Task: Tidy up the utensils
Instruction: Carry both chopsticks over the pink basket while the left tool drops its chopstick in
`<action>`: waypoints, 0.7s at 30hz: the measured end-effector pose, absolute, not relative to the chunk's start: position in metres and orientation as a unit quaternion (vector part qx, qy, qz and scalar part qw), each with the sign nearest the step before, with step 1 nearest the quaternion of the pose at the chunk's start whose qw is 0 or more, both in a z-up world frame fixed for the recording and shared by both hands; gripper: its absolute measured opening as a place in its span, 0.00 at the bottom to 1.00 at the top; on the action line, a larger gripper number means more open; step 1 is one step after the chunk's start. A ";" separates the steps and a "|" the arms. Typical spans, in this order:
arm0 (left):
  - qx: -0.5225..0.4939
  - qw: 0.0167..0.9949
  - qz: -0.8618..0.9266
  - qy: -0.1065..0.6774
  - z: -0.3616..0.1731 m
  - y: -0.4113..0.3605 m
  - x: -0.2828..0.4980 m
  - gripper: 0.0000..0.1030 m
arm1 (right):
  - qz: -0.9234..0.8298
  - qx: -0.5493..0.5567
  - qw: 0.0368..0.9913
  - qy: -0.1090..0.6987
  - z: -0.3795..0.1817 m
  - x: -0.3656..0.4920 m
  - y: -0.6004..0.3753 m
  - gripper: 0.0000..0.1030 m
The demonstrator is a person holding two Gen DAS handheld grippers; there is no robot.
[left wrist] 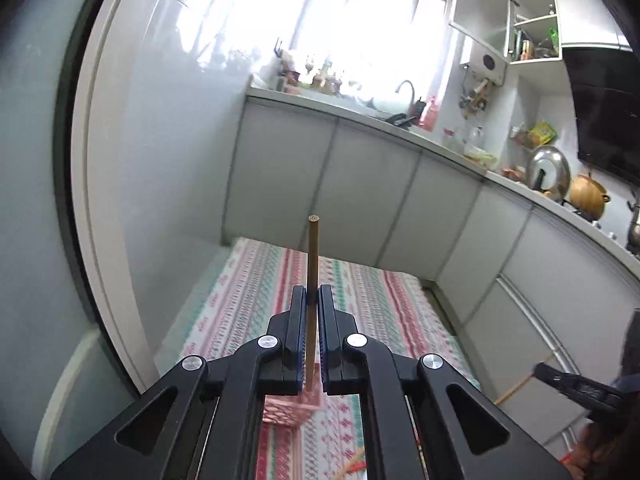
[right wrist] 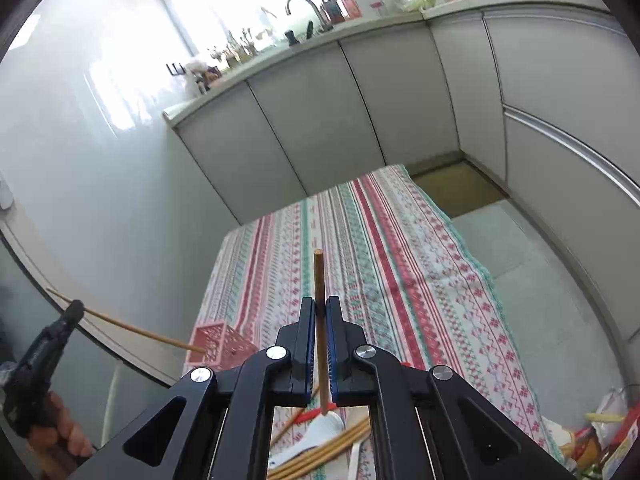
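Our left gripper (left wrist: 313, 294) and right gripper (right wrist: 320, 306) each clamp a chopstick (left wrist: 312, 256); only the right view shows the spoon (right wrist: 320, 428) and loose chopsticks (right wrist: 320, 454) near the pink basket (right wrist: 220, 346).

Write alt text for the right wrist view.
The right gripper is shut on an upright wooden chopstick above a striped tablecloth. Left, the left gripper aims another chopstick at a pink basket.

Blown-out daylight from the window (left wrist: 372, 20) glares on walls; fisheye edges bend, corners dark.
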State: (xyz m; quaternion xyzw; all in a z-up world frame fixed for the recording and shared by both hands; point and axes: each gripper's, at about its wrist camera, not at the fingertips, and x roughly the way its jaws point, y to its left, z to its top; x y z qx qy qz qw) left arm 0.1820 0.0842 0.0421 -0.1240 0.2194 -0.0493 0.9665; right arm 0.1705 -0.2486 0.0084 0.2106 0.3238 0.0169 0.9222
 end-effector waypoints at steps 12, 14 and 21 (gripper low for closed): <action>-0.090 0.945 -0.044 0.311 -0.025 0.070 0.253 0.05 | 0.049 0.230 0.915 0.327 0.010 0.182 -0.236 0.05; -0.095 0.942 -0.051 0.319 -0.031 0.070 0.257 0.05 | 0.051 0.228 0.916 0.326 0.010 0.182 -0.233 0.05; -0.109 0.934 -0.067 0.335 -0.034 0.076 0.256 0.23 | 0.062 0.223 0.920 0.317 0.019 0.180 -0.221 0.05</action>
